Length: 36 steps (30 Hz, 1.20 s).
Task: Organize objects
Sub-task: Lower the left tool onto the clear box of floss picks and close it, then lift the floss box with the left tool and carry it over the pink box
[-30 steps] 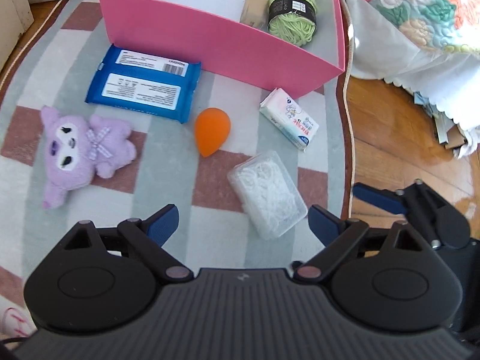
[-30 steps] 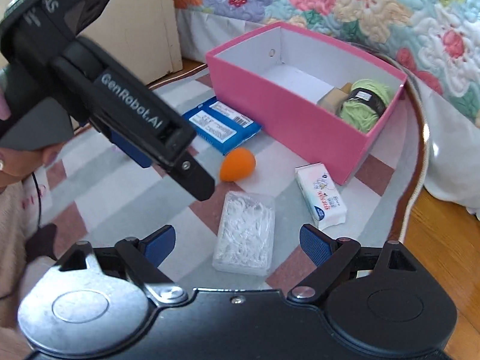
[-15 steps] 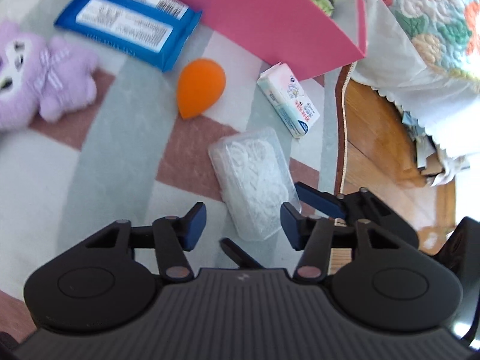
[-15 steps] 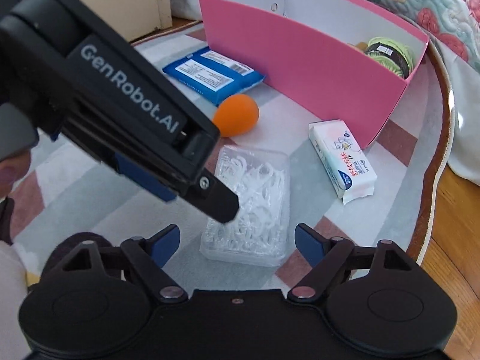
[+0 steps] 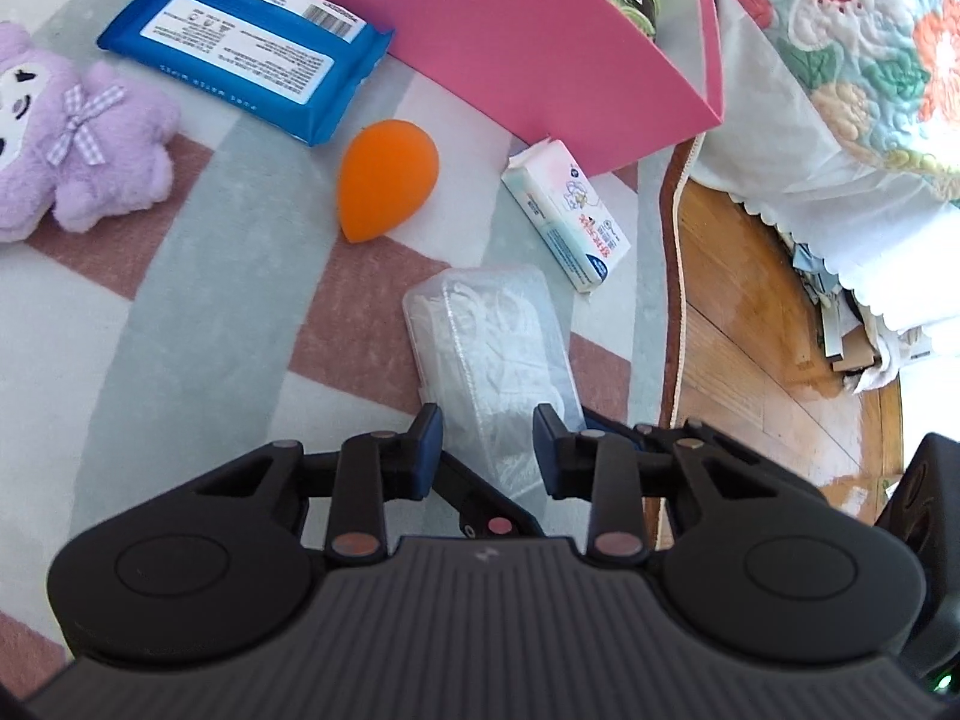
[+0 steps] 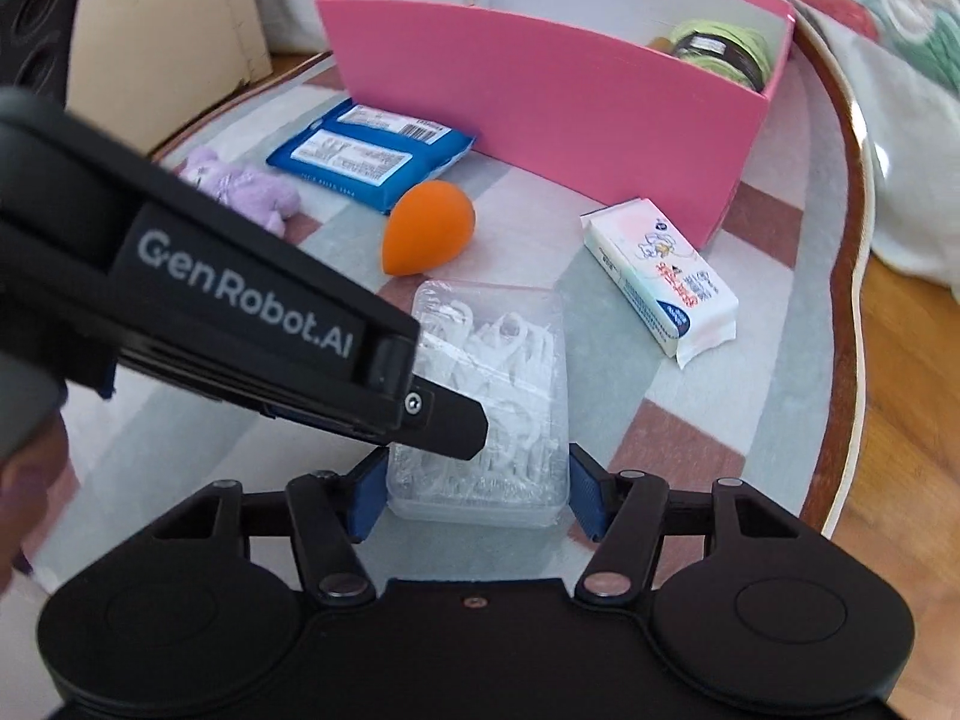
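I have both grippers down on the clear plastic box of floss picks [image 6: 489, 396], which lies flat on the striped rug [image 5: 198, 252] just in front of the pink box [image 6: 540, 114]. My right gripper [image 6: 477, 492] straddles the near end of the floss box across its width, and its jaws are closing, the blue pads right at the box's two long sides; I cannot tell whether they press yet. My left gripper [image 5: 487, 450] comes in from the side; its jaws are closing too, already narrow, and in its own view its blue pads sit against the near part of the floss box. In the right wrist view, one black left finger [image 6: 447, 420] lies across the lid.

Relative to the pink box: the tissue pack [image 6: 660, 282] lies at its front corner, touching or nearly so. The orange makeup sponge [image 6: 429, 228] sits in front of its long wall, near the floss box's far end. The blue wet-wipes pack [image 6: 372, 153] lies against the foot of that wall, and the purple plush toy [image 5: 72, 132] lies beyond the wipes. Inside the pink box, at one end, is a ball of green yarn [image 6: 720, 48]
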Each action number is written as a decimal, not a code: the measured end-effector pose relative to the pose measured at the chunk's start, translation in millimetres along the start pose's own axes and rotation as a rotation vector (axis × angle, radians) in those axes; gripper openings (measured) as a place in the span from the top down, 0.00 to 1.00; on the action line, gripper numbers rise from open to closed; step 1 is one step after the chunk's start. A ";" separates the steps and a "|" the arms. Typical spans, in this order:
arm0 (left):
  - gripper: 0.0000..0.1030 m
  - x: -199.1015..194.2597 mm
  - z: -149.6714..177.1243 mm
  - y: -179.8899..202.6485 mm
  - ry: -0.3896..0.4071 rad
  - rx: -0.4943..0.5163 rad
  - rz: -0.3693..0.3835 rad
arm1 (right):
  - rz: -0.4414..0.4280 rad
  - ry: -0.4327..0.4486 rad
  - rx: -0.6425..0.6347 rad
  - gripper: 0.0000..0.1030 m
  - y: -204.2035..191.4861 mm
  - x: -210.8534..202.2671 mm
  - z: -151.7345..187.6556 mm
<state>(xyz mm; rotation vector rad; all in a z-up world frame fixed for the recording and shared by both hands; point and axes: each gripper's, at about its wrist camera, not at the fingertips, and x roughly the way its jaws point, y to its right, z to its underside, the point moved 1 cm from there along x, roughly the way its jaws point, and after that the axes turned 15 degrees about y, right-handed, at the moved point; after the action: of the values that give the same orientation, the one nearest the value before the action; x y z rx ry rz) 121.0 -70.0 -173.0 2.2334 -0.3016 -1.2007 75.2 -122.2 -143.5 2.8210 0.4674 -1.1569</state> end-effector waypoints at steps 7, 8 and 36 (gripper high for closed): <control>0.70 -23.8 -2.2 2.2 0.015 0.036 -0.005 | -0.024 0.043 0.112 0.37 -3.2 -19.7 -0.7; 0.70 -27.4 -3.4 3.4 0.014 0.040 -0.005 | -0.024 0.051 0.097 0.37 -6.4 -23.2 -1.7; 0.70 -154.4 -106.5 51.4 0.320 0.184 0.068 | -0.015 0.390 -0.158 0.37 -45.7 -80.9 -136.8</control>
<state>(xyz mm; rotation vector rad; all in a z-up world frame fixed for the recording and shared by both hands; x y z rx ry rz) 123.9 -1.1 8.8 2.5073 -0.3682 -0.7900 99.7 -76.7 13.6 2.9027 0.5724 -0.5373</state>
